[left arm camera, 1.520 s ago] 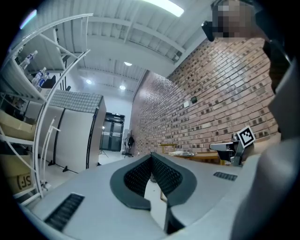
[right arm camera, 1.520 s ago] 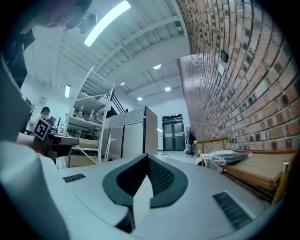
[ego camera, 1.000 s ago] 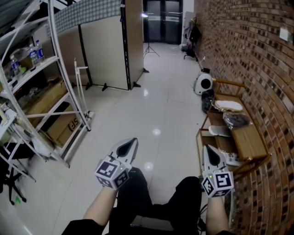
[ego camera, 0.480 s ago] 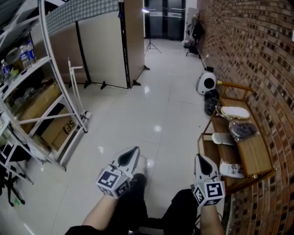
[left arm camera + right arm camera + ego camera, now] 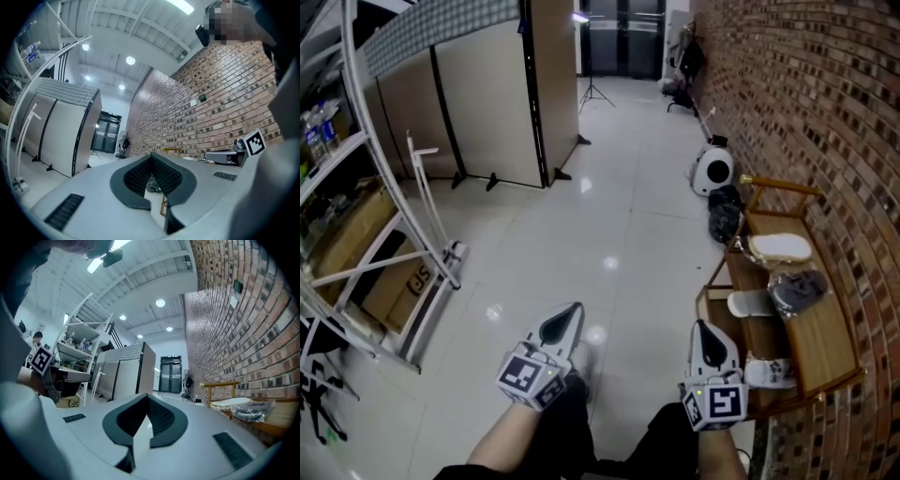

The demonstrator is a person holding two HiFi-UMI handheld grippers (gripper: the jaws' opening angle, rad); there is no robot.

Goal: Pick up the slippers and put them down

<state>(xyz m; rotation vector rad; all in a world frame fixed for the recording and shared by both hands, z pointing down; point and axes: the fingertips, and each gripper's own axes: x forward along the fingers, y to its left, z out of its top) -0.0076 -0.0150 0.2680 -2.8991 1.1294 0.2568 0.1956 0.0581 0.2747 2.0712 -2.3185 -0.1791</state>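
A wooden shoe rack stands against the brick wall at the right. A white slipper and a grey slipper lie on its top shelf. On the lower level lie a pale slipper and a white patterned one. My left gripper is shut and empty, over the floor well left of the rack. Just left of the rack's near end is my right gripper, also shut and empty. The right gripper view has the white slipper and grey slipper off to the right of the shut jaws.
Metal shelving with a cardboard box runs along the left. Folding partition screens stand further back. A white round appliance and a black bag sit on the floor beyond the rack. The person's dark-trousered legs fill the bottom edge.
The person has walked forward along the wall, so the rack and its slippers sit nearer and lower in view. Both grippers came along, still shut and empty.
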